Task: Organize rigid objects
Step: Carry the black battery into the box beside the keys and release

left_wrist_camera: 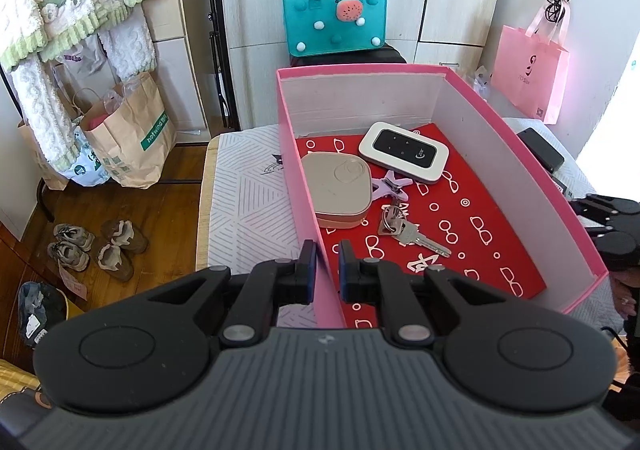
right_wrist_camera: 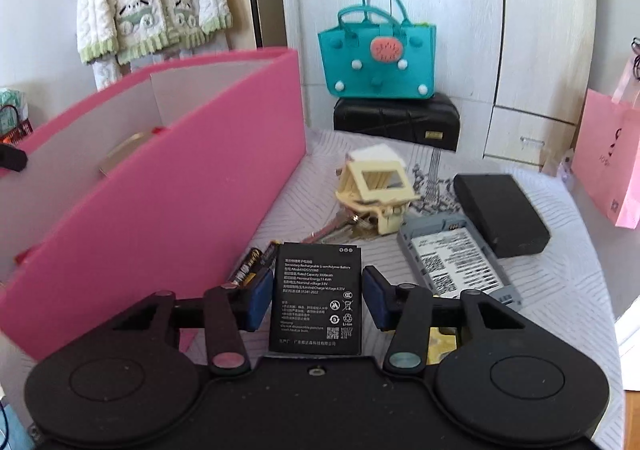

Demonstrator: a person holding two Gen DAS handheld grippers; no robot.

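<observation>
Left, jaws pinching the pink box (left_wrist_camera: 304,186) wall; right, jaws spread around a flat battery (right_wrist_camera: 316,298), box alongside.

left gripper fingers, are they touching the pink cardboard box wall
Cannot tell. In the left wrist view the left gripper straddles the near wall of the pink cardboard box, one finger on each side, but whether the pads press it is unclear.

Router (left_wrist_camera: 402,152), case (left_wrist_camera: 336,188) and key (left_wrist_camera: 414,236) lie in box (left_wrist_camera: 520,154)

Black flat battery (right_wrist_camera: 316,296), label up, beside pink box (right_wrist_camera: 160,218)
</observation>
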